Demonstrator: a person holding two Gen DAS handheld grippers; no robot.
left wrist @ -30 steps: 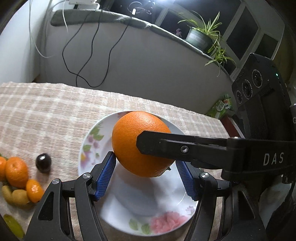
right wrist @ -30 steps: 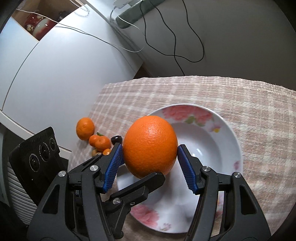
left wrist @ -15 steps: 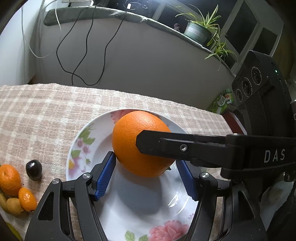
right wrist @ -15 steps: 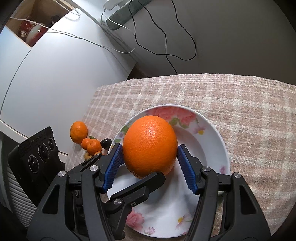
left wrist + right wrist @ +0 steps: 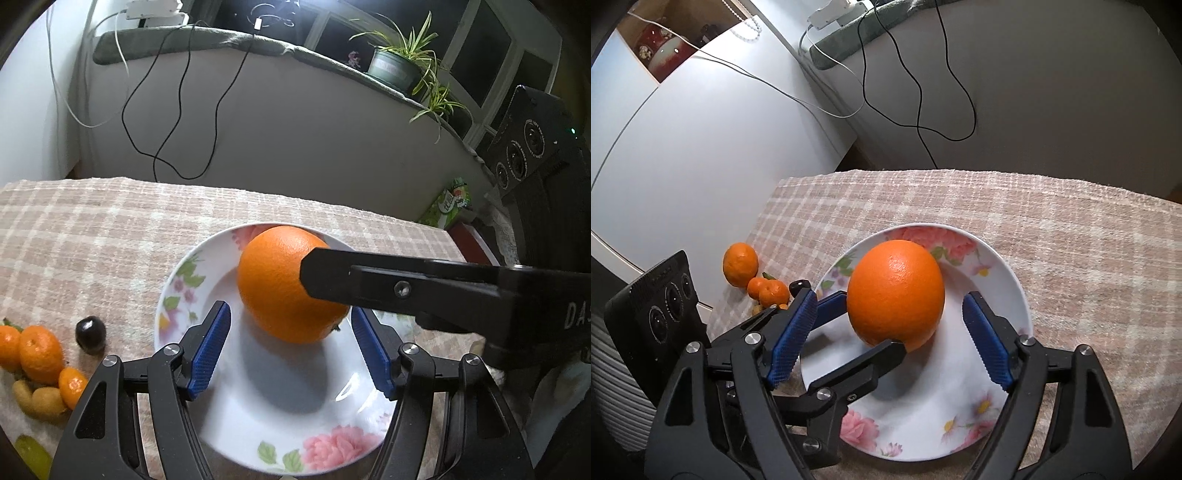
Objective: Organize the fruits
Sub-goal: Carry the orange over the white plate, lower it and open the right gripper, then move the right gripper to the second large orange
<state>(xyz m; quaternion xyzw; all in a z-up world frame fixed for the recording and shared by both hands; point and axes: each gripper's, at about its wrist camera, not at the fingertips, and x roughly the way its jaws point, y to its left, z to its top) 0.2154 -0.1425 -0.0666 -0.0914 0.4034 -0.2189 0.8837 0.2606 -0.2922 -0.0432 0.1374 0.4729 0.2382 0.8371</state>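
A large orange (image 5: 284, 284) rests in a white flowered plate (image 5: 273, 413) on the checked tablecloth; it also shows in the right wrist view (image 5: 895, 291), in the plate (image 5: 960, 410). My right gripper (image 5: 892, 339) is open, its blue pads apart from the orange on both sides. My left gripper (image 5: 291, 350) is open just in front of the orange, not touching it. The right gripper's black finger crosses in front of the orange in the left wrist view.
Small tangerines (image 5: 38, 354), a dark cherry (image 5: 90, 334), yellow-brown fruits (image 5: 40, 400) and a green one (image 5: 31, 454) lie left of the plate. The tangerines (image 5: 740, 264) sit near the table edge. A wall with cables stands behind; potted plants (image 5: 399, 66) on the sill.
My right gripper has opened and let go of the orange, which now sits in the plate. Both grippers have pulled back a little.
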